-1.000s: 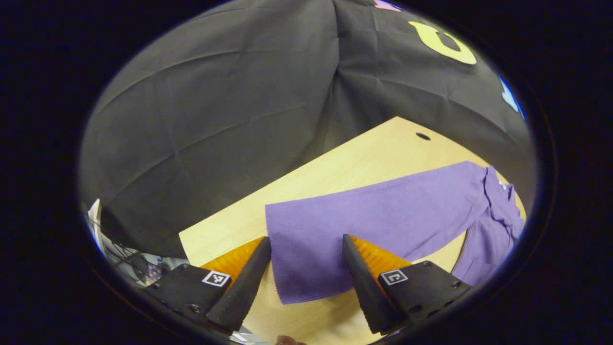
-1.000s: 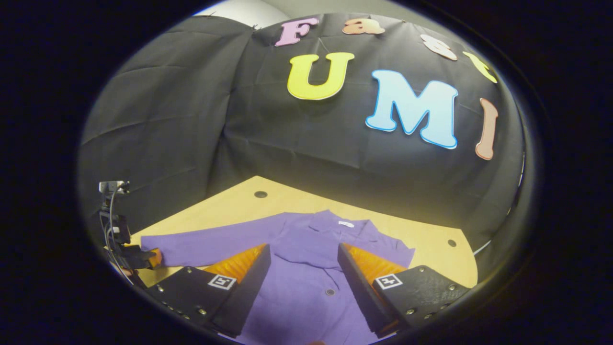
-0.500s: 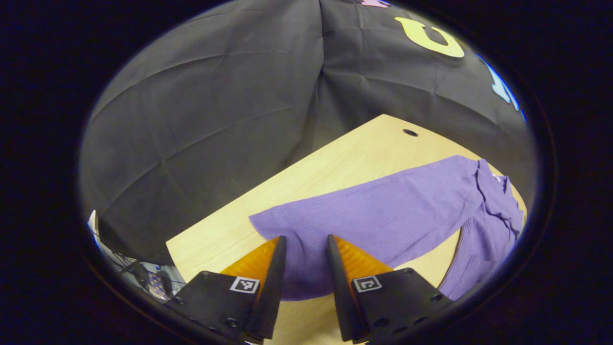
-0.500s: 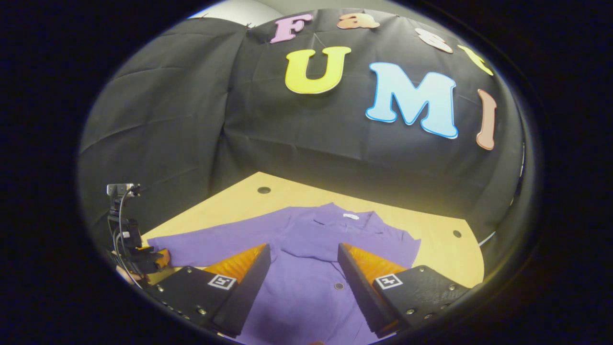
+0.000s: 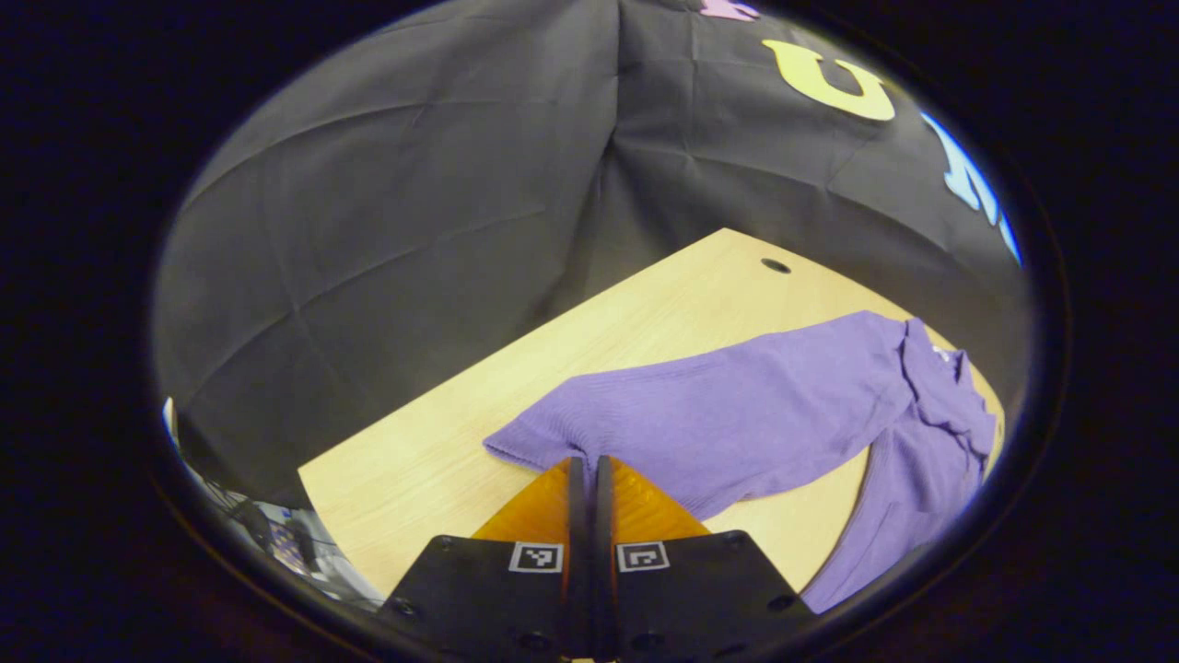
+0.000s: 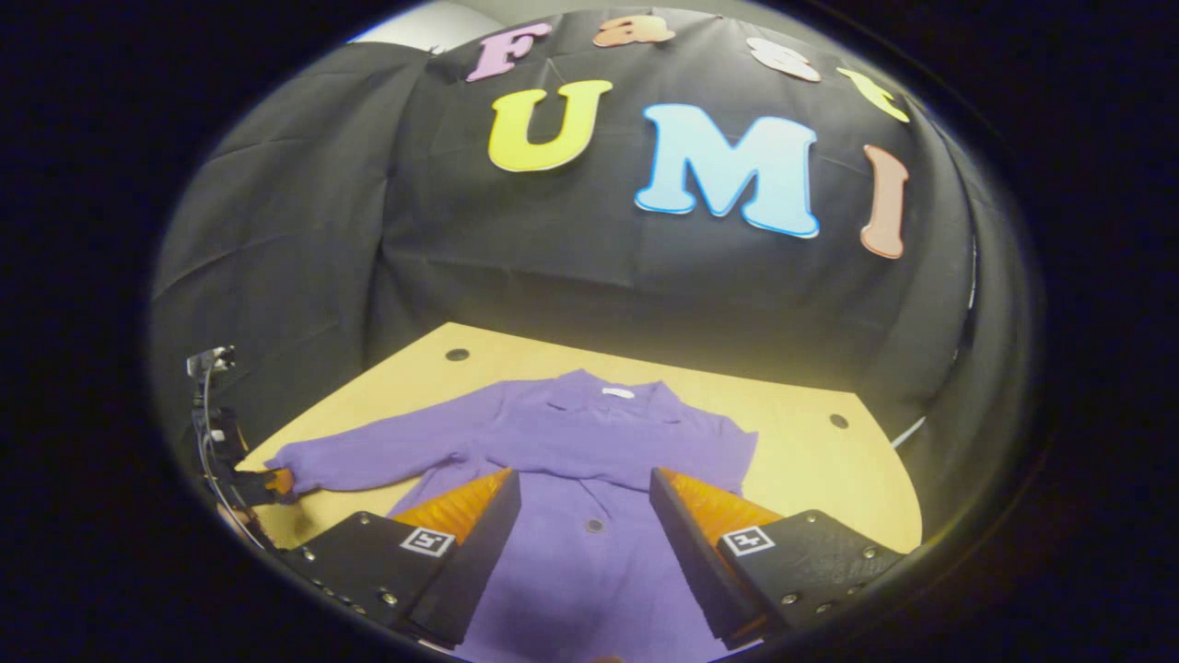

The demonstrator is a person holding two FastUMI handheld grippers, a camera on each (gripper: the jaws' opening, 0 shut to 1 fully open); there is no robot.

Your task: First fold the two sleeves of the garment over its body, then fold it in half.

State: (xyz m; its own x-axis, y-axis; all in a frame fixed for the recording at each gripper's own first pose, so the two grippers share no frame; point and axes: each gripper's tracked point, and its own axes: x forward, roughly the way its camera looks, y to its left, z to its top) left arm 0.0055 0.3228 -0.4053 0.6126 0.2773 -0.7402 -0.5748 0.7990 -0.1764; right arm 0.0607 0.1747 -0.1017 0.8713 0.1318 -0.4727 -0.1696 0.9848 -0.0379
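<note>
Your left tongs [image 5: 582, 470] pinch the sleeve [image 5: 700, 424] cuff, ready to carry it over the body. Your right tongs [image 6: 585, 502] hover spread above the shirt [image 6: 589, 460], lying flat on the bench [image 6: 829, 460].

Recording booth/lab setup: black cloth wall [image 6: 571, 276] right behind the wooden surface [image 6: 811, 460], camera rig with cables [image 6: 210, 405] at the surface's left edge.

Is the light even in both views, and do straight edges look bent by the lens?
Left gripper view: the wooden table is evenly lit, its edge nearly straight. Right gripper view: light falls off toward the rim, the table's far edge bows, and the purple knitted garment stays sharp.
</note>
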